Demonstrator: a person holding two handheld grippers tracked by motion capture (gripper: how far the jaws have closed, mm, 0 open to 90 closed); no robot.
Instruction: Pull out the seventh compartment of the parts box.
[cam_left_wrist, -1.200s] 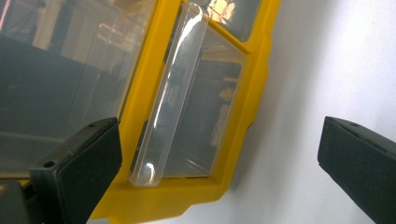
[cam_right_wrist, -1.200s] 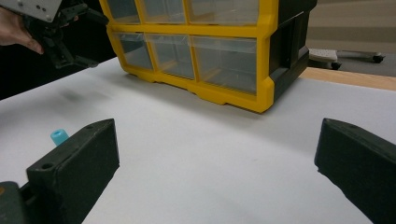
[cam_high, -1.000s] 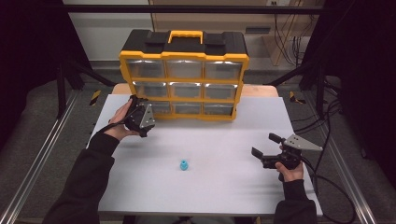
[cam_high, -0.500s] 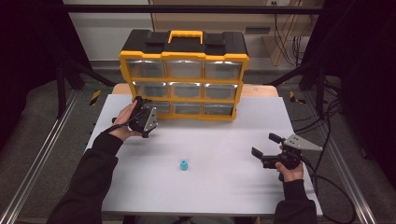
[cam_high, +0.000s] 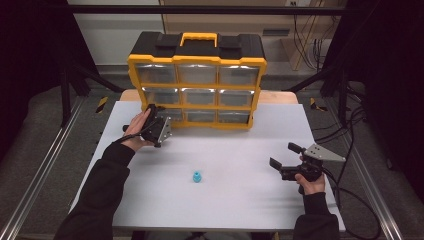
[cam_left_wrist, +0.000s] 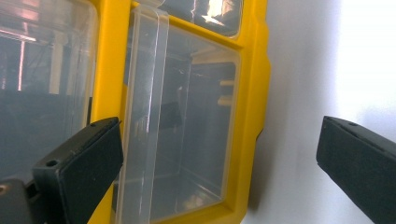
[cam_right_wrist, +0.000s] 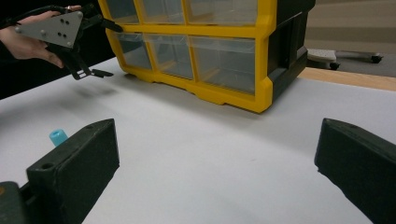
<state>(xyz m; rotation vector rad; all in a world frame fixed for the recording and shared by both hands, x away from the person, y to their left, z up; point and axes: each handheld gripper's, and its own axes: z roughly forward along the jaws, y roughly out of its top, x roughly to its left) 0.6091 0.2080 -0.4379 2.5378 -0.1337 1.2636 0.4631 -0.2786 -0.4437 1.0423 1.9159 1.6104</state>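
Left tool (cam_high: 159, 126): jaws spread, at bottom-left drawer (cam_left_wrist: 187, 135) of yellow organizer (cam_high: 197, 80), far left. Right tool (cam_high: 287, 161): spread, near right. Blue cap (cam_high: 197, 176): bench (cam_high: 225, 200) centre.

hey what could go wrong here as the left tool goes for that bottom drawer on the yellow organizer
The left tool is open, its jaws straddling the clear handle of the bottom-left drawer. One jaw sits over the yellow frame, so closing might pinch the frame instead of the handle.

Pulling could drag the whole organizer forward, since the right tool is far away and not bracing it.

The drawer may swing out towards the small blue piece on the table.
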